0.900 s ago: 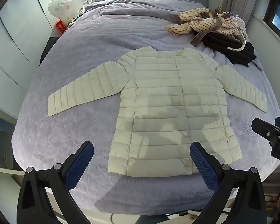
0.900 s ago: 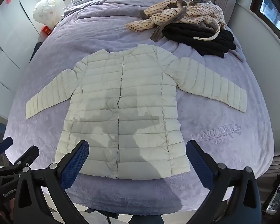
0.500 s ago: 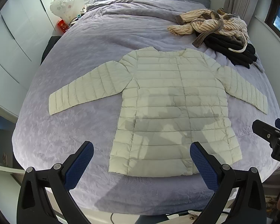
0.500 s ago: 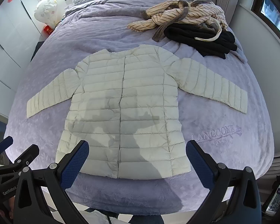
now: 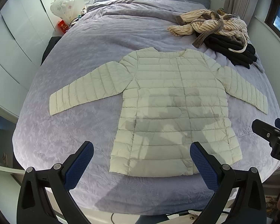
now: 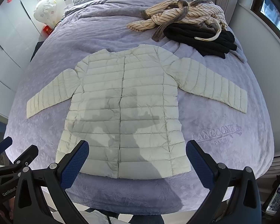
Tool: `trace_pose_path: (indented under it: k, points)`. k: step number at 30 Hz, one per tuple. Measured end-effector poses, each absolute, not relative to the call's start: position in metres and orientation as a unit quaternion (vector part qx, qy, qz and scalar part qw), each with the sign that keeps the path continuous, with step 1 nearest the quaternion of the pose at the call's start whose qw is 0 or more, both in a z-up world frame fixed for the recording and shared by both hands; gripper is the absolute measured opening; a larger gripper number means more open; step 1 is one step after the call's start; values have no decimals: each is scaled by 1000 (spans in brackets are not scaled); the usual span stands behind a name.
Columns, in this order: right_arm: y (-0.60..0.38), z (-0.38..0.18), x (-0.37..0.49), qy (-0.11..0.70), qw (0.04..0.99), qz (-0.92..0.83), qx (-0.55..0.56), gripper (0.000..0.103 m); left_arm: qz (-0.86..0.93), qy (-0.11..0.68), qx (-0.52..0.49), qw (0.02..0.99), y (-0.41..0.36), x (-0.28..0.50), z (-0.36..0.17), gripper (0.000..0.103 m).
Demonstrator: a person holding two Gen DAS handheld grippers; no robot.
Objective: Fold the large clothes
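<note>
Left wrist view, jacket [image 5: 175, 108] flat on bed [image 5: 69, 130], sleeves spread, left tool [image 5: 141, 155] and right tool [image 6: 137, 154] released, above hem.

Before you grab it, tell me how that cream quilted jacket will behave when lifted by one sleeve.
The cream quilted jacket lies flat with thin stitched channels, so it will probably drape limply rather than hold shape. Its puffy, thin panels suggest it is light for its size. The shell looks smooth, so the left sleeve may slip in the jaws unless pinched firmly.
</note>
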State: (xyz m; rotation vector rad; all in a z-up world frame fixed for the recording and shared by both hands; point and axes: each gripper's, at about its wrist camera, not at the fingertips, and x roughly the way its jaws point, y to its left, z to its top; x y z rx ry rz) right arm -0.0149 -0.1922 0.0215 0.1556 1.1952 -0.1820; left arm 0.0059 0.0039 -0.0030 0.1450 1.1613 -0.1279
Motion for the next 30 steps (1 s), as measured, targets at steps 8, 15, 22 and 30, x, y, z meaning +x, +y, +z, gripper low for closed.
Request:
trace_pose_path:
  k: [8,15,22,30]
  points:
    - [-190,21,-15,561,820,-86,73,103,-61,548,69,832,4,6,-3,103]
    - [-191,20,-15,561,820,-84,73,103,-60,547,69,832,5,6,-3,103]
    - [-190,19,-14,561,820,-85,73,103,-61,548,69,832,5,6,-3,103]
    - [-190,19,-13,561,820,-84,73,103,-61,548,69,832,5,6,-3,103]
